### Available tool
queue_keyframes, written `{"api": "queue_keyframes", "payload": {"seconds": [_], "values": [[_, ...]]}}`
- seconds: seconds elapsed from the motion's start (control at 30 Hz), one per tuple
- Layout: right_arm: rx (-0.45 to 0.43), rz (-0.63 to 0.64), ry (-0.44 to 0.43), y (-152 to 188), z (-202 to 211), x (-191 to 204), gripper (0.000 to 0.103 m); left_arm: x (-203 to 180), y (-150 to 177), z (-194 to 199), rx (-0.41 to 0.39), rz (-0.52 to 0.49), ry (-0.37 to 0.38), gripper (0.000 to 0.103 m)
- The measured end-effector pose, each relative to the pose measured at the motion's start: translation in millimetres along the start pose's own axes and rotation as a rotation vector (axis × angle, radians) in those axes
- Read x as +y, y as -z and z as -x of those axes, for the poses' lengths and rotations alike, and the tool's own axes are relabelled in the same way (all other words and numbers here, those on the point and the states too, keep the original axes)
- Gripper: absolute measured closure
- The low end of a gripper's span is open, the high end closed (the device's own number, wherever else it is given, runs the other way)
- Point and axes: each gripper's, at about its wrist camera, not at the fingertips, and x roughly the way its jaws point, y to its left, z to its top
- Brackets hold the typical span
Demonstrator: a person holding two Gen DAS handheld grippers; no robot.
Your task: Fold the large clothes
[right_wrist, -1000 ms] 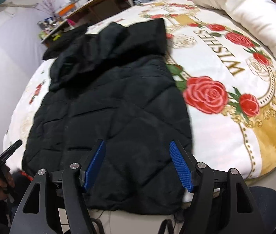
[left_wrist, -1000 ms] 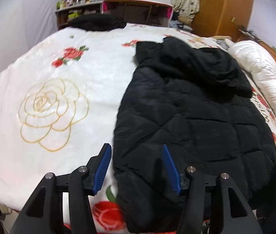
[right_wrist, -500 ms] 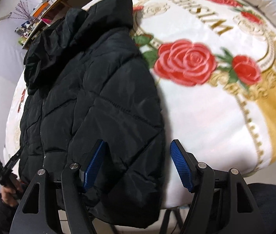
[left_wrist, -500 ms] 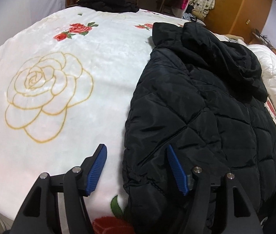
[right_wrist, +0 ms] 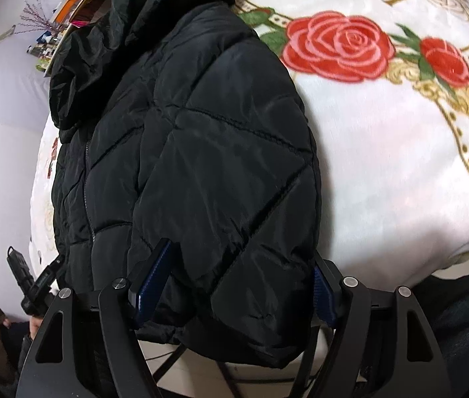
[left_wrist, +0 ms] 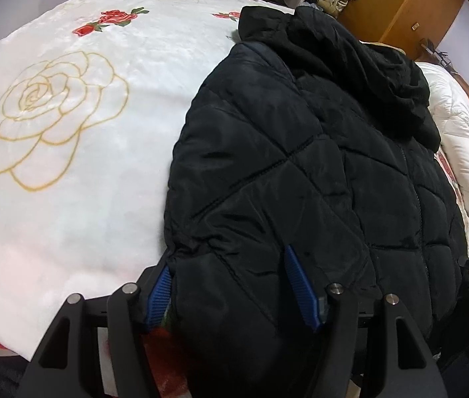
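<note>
Both tongs, left and right, gape around the jacket's bottom corners, apparently to lift the hem for folding.

Setting was a home bedroom: a bed covered by a rose-printed white blanket, a white duvet alongside, a wooden wardrobe and cluttered shelves behind.
</note>
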Motion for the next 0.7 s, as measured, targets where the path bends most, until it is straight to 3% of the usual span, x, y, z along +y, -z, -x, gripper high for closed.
{"api": "queue_keyframes", "payload": {"seconds": [0.03, 0.07, 0.1, 0.13, 0.2, 0.43, 0.7], "values": [[0.003, -0.001, 0.018, 0, 1, 0, 0.039, -1, 0, 1, 0.002, 0.000, 0.001, 0.051], [0.005, -0.002, 0.031, 0, 2, -1, 0.054, -2, 0, 4, -0.003, -0.005, 0.003, 0.057], [0.003, -0.007, 0.011, 1, 4, -2, 0.066, -4, 0, 9, -0.015, -0.015, 0.007, 0.070], [0.001, -0.011, -0.008, 1, 7, -2, 0.072, -6, 0, 13, -0.024, -0.025, 0.014, 0.078], [-0.012, 0.002, -0.032, 1, 14, 0, 0.084, -11, -2, 22, -0.040, -0.048, 0.018, 0.083], [-0.102, 0.056, -0.144, 0, 57, 15, 0.090, -20, -15, 77, -0.161, -0.066, 0.100, 0.088], [-0.246, 0.048, -0.245, -16, 106, 17, 0.090, -5, -38, 120, -0.289, 0.024, 0.198, 0.088]]}}
